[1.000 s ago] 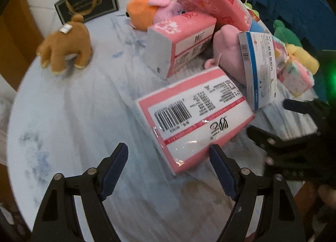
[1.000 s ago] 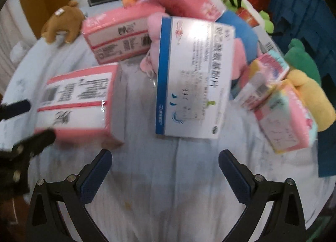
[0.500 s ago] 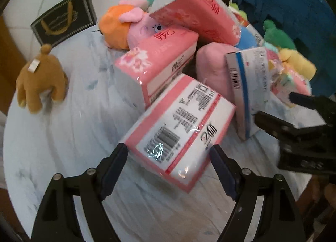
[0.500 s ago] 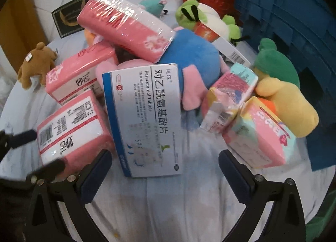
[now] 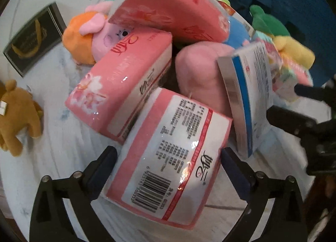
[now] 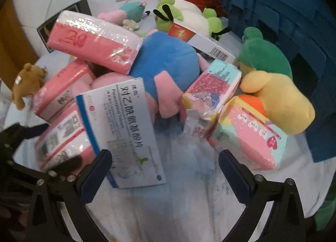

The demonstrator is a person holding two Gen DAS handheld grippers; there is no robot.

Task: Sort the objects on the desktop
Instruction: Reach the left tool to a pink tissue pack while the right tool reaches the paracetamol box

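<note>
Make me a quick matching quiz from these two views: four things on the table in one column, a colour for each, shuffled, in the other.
Things:
1. tissue pack between the left gripper fingers
2. medicine box
3. bear toy at the table edge
4. crate

Colours:
A. brown
B. dark blue
C. pink and white
D. white with a blue stripe

Pairs: 1-C, 2-D, 3-A, 4-B

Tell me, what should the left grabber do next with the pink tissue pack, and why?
Probably close. The left gripper has just been opening its jaws, and the pink tissue pack with the barcode already sits between them, the pads flanking its sides but seemingly not pressing. Squeezing would secure it for sorting.
</note>
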